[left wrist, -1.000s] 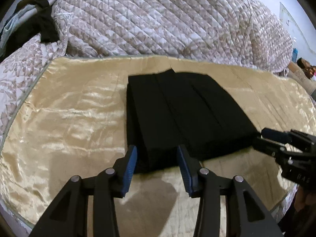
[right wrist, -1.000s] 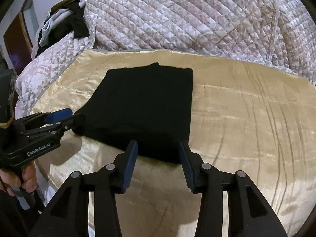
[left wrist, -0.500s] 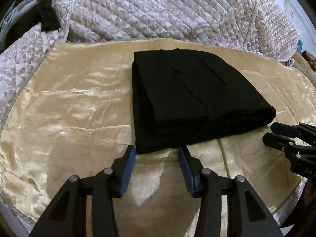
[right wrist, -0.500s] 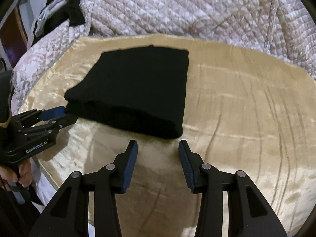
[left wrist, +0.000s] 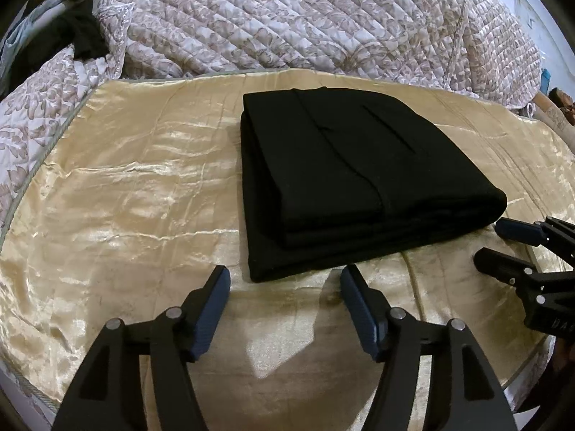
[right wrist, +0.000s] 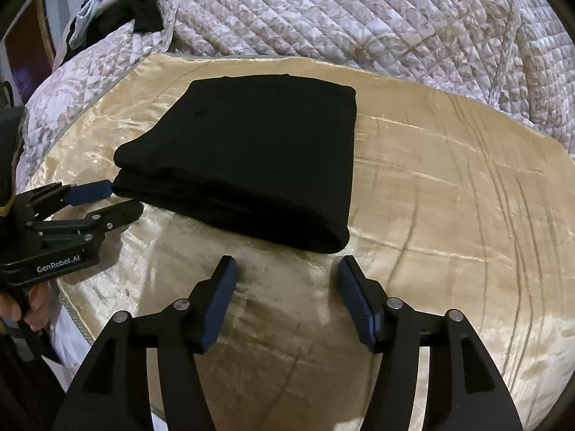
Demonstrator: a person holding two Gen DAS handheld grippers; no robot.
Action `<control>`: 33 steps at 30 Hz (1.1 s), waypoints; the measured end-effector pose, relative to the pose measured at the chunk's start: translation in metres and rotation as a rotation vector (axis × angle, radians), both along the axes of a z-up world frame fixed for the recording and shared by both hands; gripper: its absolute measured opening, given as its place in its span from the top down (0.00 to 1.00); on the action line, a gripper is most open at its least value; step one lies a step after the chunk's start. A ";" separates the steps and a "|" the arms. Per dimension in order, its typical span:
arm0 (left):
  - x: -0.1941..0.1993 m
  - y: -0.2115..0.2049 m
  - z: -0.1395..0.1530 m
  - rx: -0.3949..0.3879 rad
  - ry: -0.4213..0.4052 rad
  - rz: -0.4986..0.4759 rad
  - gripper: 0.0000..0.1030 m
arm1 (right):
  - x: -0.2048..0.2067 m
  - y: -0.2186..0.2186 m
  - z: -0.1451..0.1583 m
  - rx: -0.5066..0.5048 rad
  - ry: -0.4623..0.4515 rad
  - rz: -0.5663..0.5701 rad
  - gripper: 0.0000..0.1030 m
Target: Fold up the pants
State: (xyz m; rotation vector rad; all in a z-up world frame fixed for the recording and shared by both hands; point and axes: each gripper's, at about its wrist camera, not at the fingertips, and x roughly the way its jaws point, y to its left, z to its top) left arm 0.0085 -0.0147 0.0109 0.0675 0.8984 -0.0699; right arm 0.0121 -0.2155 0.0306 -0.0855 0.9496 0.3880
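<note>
Black fabric pants (left wrist: pixel 345 179) lie folded into compact layered rectangle on shiny gold satin sheet (left wrist: pixel 125 197) over bed, quilted floral bedspread (left wrist: pixel 305 18) bunched behind. Left gripper (left wrist: pixel 282 287) just short of bundle's near edge, jaws spread, holding nothing. Right gripper (right wrist: pixel 287 276) likewise spread and empty, apart from near right corner. Judgement: folding looks complete; stack neat, edges aligned. Little left beyond perhaps smoothing or moving bundle away.
</note>
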 end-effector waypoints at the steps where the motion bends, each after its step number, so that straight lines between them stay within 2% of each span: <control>1: 0.000 0.000 0.000 -0.001 0.000 -0.001 0.34 | 0.000 -0.001 0.000 0.005 0.002 -0.001 0.42; 18: 0.001 -0.001 -0.003 0.020 0.002 0.005 0.27 | 0.000 -0.001 0.000 0.002 -0.004 0.000 0.42; 33: 0.002 -0.001 -0.004 0.020 0.004 0.006 0.26 | -0.001 0.000 0.000 0.001 -0.005 -0.002 0.42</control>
